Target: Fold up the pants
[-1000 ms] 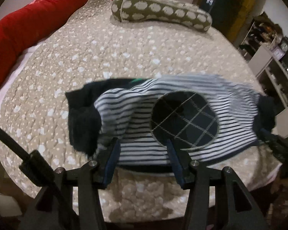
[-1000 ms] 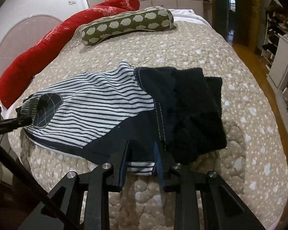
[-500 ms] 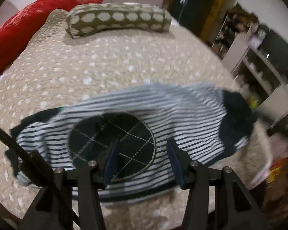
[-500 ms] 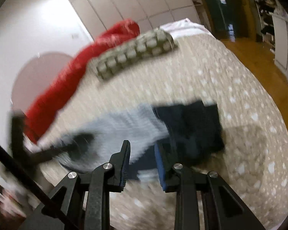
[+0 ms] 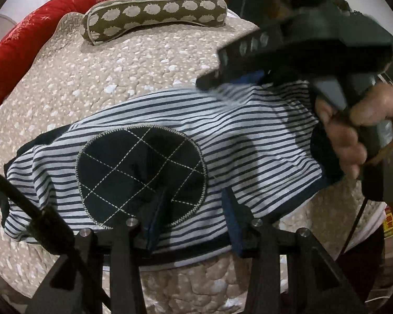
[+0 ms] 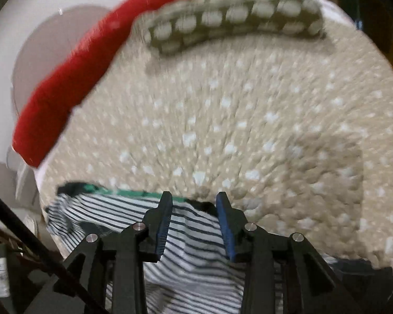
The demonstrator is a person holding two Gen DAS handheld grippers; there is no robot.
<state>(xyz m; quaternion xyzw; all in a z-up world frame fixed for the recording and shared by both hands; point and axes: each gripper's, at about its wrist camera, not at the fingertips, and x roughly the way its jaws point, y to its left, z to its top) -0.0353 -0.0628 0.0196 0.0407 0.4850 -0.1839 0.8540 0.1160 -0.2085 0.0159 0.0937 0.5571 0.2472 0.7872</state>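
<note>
The pants (image 5: 249, 136) are small, navy-and-white striped, with a round navy quilted patch (image 5: 141, 172). They lie folded near the front edge of the bed. My left gripper (image 5: 194, 193) is open just above their near edge, with the patch between and beyond its fingers. In the left wrist view the right gripper (image 5: 251, 76) hangs over the far right part of the pants, held by a hand (image 5: 353, 130). In the right wrist view my right gripper (image 6: 194, 196) is open above the striped cloth (image 6: 186, 235), near its far edge with a green band.
The bed has a beige dotted quilt (image 5: 133, 62). A green bolster pillow with pale spots (image 5: 154, 13) lies at the far end, and a red blanket roll (image 5: 34, 34) runs along the left side. The bed's front edge drops off just below the pants.
The right gripper has opened, letting go of the pants, and swung over them to their far side. The dark half now lies folded under or behind the striped part. The left gripper stayed open, shifting slightly.
</note>
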